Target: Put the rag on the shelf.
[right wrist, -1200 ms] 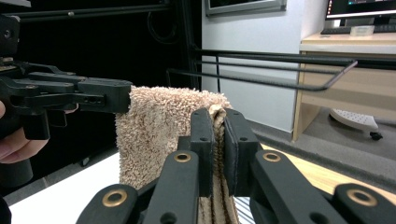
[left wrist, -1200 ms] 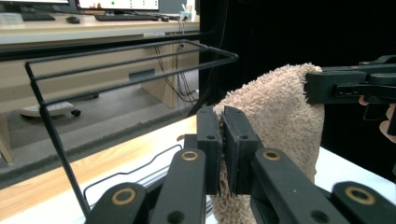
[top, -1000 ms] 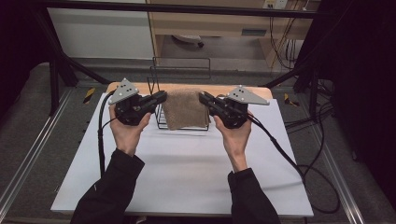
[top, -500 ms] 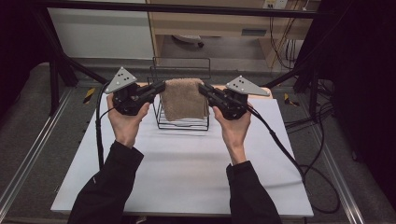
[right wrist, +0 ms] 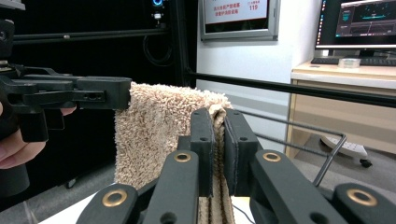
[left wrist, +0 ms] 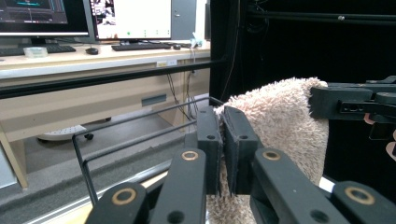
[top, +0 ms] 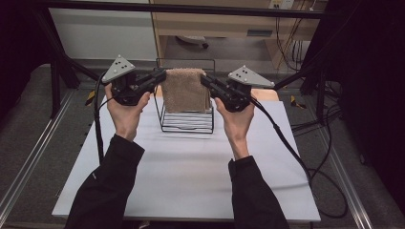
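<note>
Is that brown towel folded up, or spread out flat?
Folded. The towel hangs doubled over above the wire rack, and the right gripper pinches a fold with layered edges showing below it.

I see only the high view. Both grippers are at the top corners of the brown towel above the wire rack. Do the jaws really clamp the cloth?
Observer: Yes. In the left gripper view the left gripper has its jaws closed on a fold of the towel.
Operator: And the other one?
Observer: The same. In the right gripper view the right gripper pinches the towel's upper edge between its jaws.
Operator: Does the towel hang free, or is it folded?
Observer: Below the right jaws it hangs doubled, in two layers side by side.
Operator: What is behind the wire rack?
Observer: A wooden desk with monitors and keyboards.
</note>
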